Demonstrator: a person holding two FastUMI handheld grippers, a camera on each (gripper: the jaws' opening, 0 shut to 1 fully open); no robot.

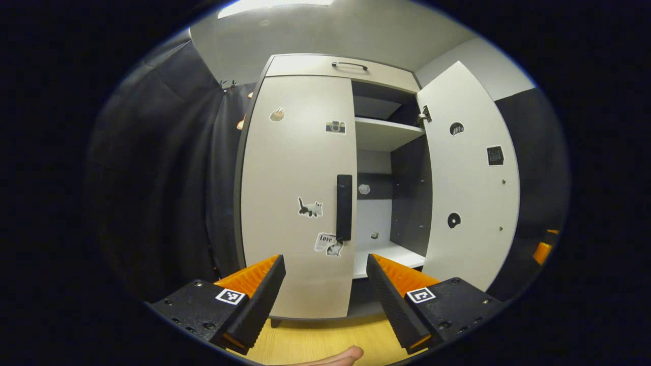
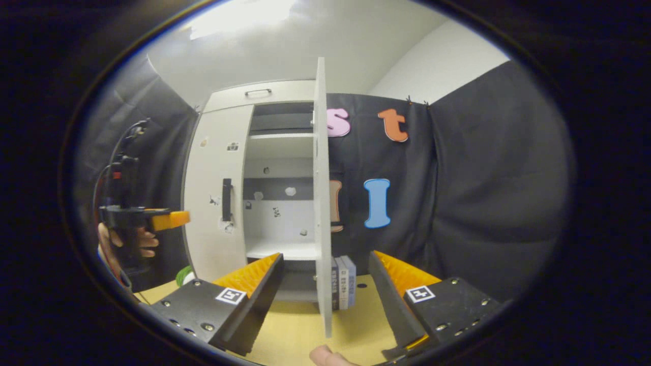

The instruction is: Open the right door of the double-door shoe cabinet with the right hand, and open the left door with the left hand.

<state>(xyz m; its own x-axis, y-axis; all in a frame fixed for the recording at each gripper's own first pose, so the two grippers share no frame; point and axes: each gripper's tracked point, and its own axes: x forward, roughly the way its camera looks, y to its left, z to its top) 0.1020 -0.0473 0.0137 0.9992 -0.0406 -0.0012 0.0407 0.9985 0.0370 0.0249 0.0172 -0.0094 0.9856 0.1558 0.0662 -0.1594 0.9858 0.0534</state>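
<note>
Flat matte left door (image 1: 297,193), slim rectangular handle (image 1: 344,207)

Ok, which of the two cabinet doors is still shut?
The left door, the one with the dark vertical handle and the cat sticker. It sits flush on the cabinet, while the right door is swung out, exposing the shelves.

Books (image 2: 343,282) upright on wooden tabletop (image 2: 300,330), at 6 o'clock in right gripper view. Green object (image 2: 184,276) at 8 o'clock on tabletop edge, unclear what. Black cloth wall (image 2: 473,193) at 3 o'clock. Ceiling light (image 1: 274,6) at 12 o'clock, left gripper view.
</note>
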